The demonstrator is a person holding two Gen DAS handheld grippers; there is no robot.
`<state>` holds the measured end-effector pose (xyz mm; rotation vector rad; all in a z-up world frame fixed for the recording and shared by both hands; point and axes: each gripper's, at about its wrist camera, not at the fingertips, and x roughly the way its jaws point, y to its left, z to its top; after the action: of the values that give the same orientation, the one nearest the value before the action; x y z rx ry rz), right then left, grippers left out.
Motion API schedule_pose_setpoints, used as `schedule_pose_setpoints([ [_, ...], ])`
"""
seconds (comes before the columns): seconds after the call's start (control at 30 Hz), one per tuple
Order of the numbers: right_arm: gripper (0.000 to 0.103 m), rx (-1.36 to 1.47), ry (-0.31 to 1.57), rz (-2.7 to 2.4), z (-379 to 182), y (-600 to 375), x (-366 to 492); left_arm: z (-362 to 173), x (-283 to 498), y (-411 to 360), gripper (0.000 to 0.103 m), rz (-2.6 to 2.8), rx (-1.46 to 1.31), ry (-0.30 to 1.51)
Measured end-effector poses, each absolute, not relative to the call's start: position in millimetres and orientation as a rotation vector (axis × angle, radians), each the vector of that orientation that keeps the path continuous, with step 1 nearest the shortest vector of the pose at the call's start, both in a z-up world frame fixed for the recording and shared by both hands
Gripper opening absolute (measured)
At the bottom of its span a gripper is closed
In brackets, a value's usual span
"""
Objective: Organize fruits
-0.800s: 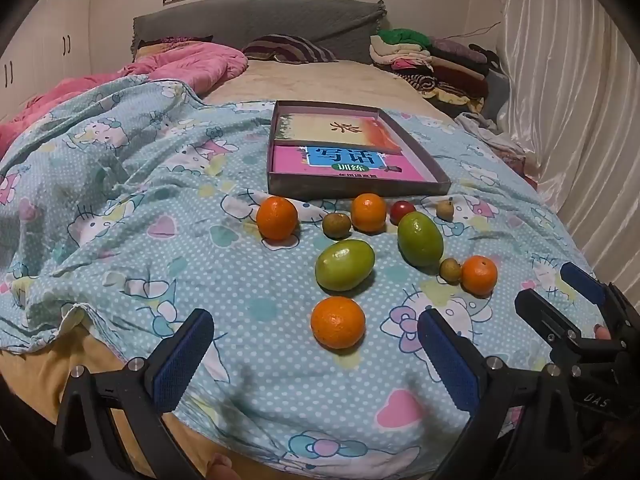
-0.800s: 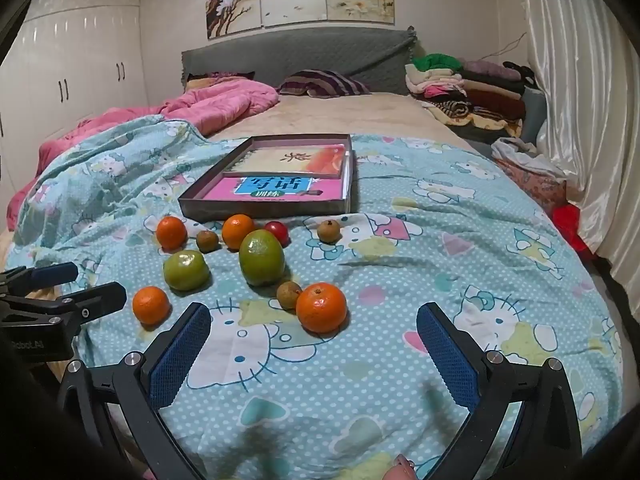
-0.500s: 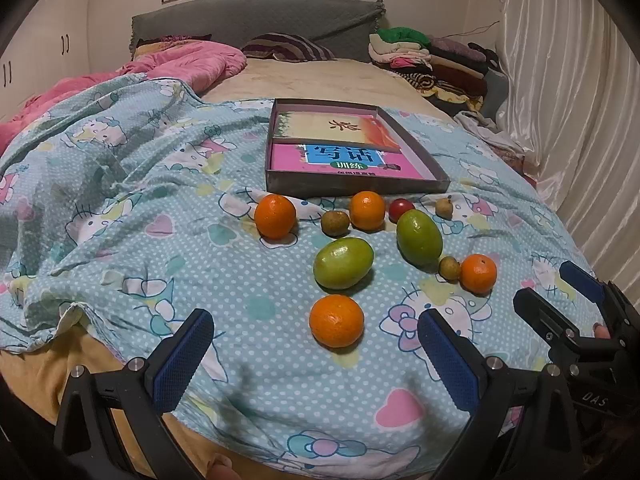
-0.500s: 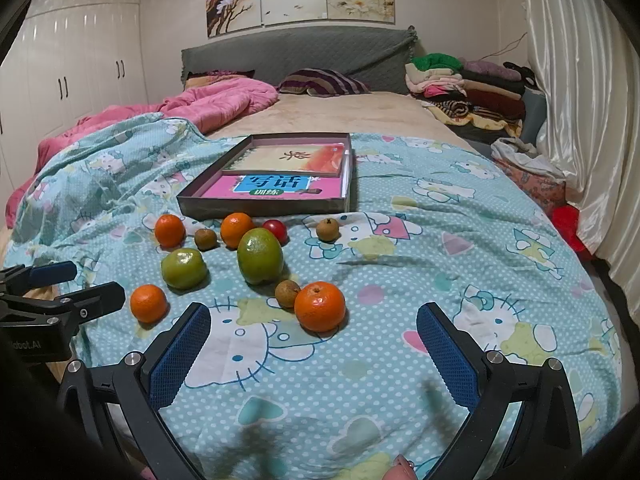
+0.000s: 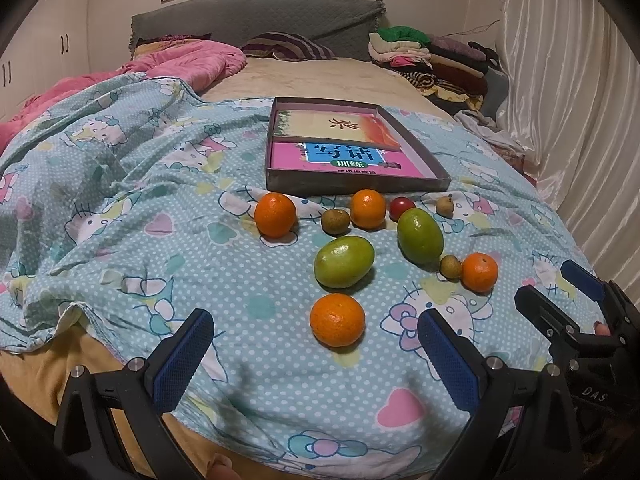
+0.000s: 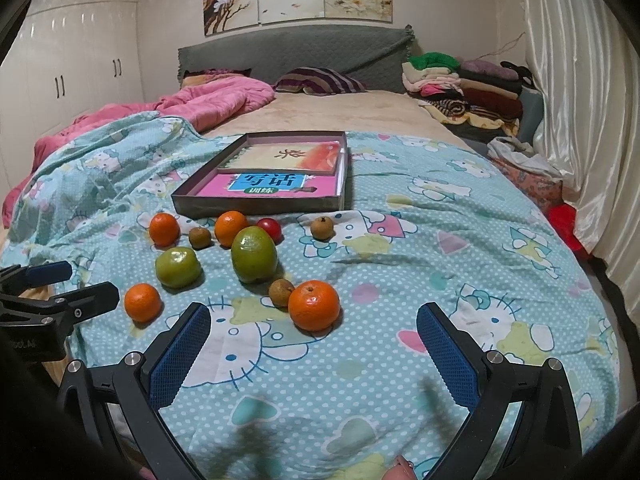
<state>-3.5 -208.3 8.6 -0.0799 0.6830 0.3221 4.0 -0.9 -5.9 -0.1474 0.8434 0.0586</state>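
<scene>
Fruit lies scattered on a blue patterned bedspread (image 5: pixel 120 216). Nearest my left gripper (image 5: pixel 316 346) is an orange (image 5: pixel 337 320); behind it lie a green mango (image 5: pixel 343 262), a second green mango (image 5: pixel 420 235), small brown fruits (image 5: pixel 335 222) and a red tomato (image 5: pixel 402 208). My left gripper is open, empty, just short of the near orange. My right gripper (image 6: pixel 314 340) is open and empty, with an orange (image 6: pixel 314 305) just beyond its fingertips. A shallow grey box (image 6: pixel 256 204) holding books sits behind the fruit. Each gripper shows at the other view's edge.
A pink quilt (image 6: pixel 208 104) and striped pillow (image 6: pixel 320 80) lie at the bed's head. Folded clothes (image 6: pixel 460 84) are stacked at the far right. A white curtain (image 6: pixel 580 120) hangs along the right. The bed's near edge falls away under my left gripper.
Both grippers have eased slightly forward toward the fruit; the fruit sits a little lower in both views. Nothing was taken hold of.
</scene>
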Motion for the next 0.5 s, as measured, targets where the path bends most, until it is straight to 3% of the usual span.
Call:
schedule_pose_setpoints([
  [0.5, 0.103, -0.087, 0.698, 0.317, 2.2, -210.3, 1.9, -14.2, 6.0, -0.6, 0.102, 0.039, -0.133, 0.865],
])
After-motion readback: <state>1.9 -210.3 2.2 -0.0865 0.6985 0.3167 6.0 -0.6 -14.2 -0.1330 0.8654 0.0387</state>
